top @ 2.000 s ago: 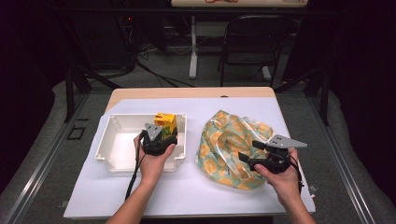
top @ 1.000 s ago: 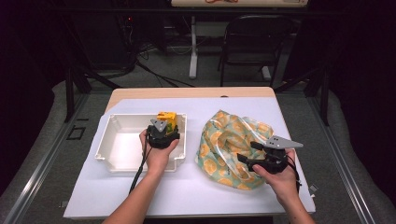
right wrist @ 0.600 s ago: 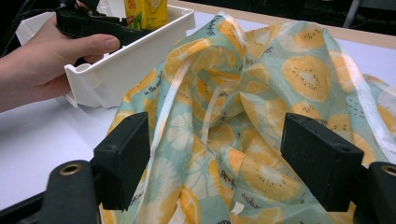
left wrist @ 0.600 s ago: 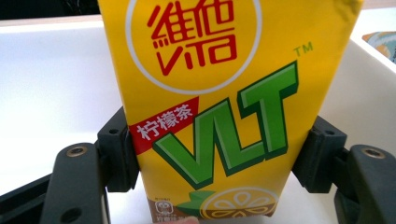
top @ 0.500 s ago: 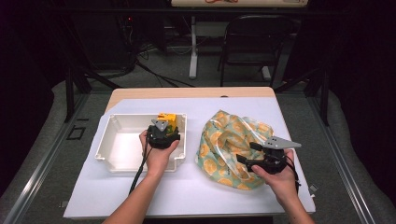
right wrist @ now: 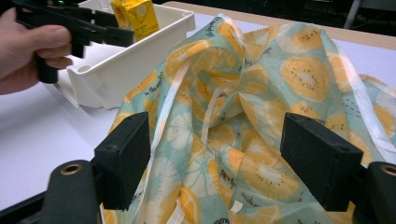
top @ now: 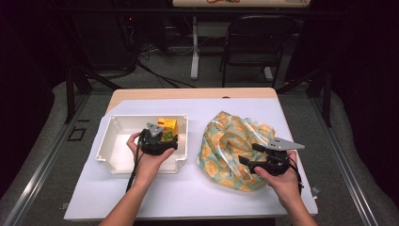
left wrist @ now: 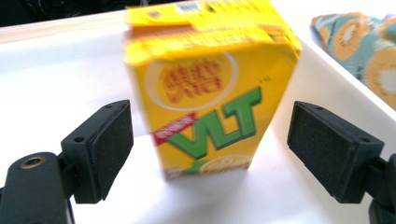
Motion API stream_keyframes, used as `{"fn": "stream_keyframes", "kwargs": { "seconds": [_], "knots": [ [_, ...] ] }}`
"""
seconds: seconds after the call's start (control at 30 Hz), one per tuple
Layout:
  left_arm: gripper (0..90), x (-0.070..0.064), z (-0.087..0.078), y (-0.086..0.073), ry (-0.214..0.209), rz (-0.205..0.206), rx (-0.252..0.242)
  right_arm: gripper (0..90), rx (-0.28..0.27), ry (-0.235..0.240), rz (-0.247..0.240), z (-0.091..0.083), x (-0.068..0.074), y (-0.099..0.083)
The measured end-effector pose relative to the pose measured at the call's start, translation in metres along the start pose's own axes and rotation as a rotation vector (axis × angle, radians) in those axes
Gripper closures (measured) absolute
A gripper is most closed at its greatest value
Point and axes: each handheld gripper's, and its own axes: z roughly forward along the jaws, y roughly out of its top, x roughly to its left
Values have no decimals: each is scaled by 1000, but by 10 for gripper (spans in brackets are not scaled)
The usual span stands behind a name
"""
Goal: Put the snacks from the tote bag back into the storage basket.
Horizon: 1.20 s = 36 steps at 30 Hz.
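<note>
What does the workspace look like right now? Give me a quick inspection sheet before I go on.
Surface: white sheet over a wooden table, flat.
Job's things: yellow drink carton upright in the far right corner of the white bin; fruit-print fabric bag crumpled on the sheet, to the right of the bin.
Clutter: nothing seen.
Tongs: left tongs open, jaws either side of the carton, not touching it; right tongs open, over the bag's near side.
Cables: one cable trails from the left tongs along the forearm; more cables on the floor beyond the table.
Surroundings: dark room, black chair behind the table.
</note>
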Motion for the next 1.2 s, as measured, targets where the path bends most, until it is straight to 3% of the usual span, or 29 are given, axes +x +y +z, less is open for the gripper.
{"fn": "stream_keyframes", "kwargs": {
  "seconds": [0.13, 0.2, 0.23, 0.37, 0.47, 0.57, 0.67, 0.83, 1.2],
  "knots": [
    [389, 20, -22, -4, -10, -35, -29, 237, 2, -2, 0, 0, -1, 0],
    [650, 30, -28, -6, -36, -70, 7, 237, 3, 0, -2, 1, -1, 0],
    [714, 34, -27, -6, -59, -92, 36, 238, 3, -1, -1, 1, 0, 0],
    [833, 39, -16, -5, 7, -111, 79, 239, 1, -2, -1, 2, 0, 0],
    [880, 44, -2, -4, 43, -170, 91, 241, 1, -2, -3, 2, 1, 1],
    [900, 47, 13, -3, 21, -205, 121, 243, 8, 0, -6, 2, 1, 0],
    [900, 44, 20, -3, 12, -198, 125, 246, 8, 0, -3, 3, -1, -1],
    [900, 37, 25, 1, 7, -150, 133, 252, 15, -5, 3, 2, -4, -2],
    [900, 25, 32, 4, -25, -169, 113, 255, 14, -9, 5, 2, -4, -2]
  ]
}}
